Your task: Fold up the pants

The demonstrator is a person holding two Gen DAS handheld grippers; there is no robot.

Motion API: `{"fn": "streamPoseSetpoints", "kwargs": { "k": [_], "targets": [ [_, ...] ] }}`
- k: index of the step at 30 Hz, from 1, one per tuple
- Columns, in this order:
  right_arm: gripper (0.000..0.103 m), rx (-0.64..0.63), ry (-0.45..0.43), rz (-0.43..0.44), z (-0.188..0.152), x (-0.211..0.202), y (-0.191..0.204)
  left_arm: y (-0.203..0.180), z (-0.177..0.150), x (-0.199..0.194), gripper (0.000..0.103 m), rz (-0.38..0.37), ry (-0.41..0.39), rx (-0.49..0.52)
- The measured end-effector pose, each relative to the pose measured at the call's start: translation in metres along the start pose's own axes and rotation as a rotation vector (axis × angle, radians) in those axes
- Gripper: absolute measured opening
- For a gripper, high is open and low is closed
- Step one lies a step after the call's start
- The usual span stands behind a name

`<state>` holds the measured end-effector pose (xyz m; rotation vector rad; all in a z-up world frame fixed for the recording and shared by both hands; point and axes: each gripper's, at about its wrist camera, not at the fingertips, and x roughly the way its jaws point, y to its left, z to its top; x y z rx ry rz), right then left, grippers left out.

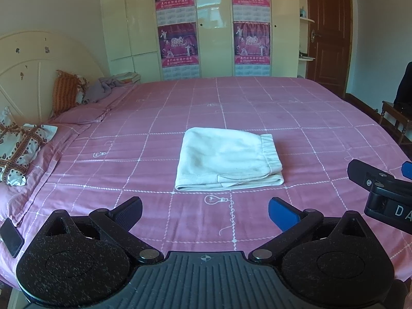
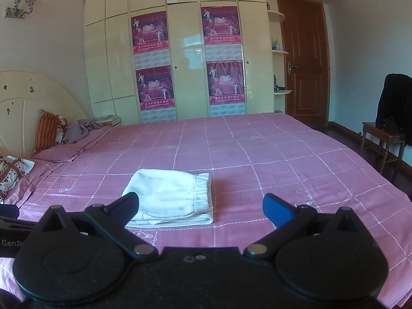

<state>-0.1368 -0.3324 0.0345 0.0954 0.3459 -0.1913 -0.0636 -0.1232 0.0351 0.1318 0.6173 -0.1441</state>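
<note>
My left gripper [image 1: 205, 210] hangs wide open, empty; the folded white pants [image 1: 228, 161] lie mid-bed on the pink bedsheet [image 1: 296, 118]; my right gripper [image 2: 200, 207] is equally spread, empty. Snagging that elastic waistband could undo the fold.

Pants [image 1: 228, 161] were off-white, plain, w/ faint grey smudges. Bed [image 1: 296, 108] sheet was pink w/ a white grid of stitched lines & small white lightbulb outlines. Left gripper [image 1: 205, 211] was black w/ one blue pad & one black textured pad; right gripper [image 2: 200, 207] same, black body, one blue pad. Pillow [image 1: 65, 91] was orange w/ stripes; another pillow [image 1: 18, 149] was white w/ brown & red motifs. Blanket [image 1: 103, 87] was grey-lilac. Headboard [image 1: 33, 59] was cream w/ dark chipped spots. Wardrobe [image 2: 188, 51] was cream; posters [image 2: 150, 36] magenta & purple w/ white figures. Door [image 2: 303, 59] was red-brown. Phone [image 1: 11, 237] was black.
</note>
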Motion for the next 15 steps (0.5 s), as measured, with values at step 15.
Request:
{"fn": "streamPoseSetpoints", "kwargs": {
  "k": [15],
  "targets": [
    [0.103, 0.029, -0.005, 0.01, -0.005, 0.006, -0.007, 0.0, 0.01, 0.021, 0.103, -0.035, 0.003, -0.002]
  ]
}}
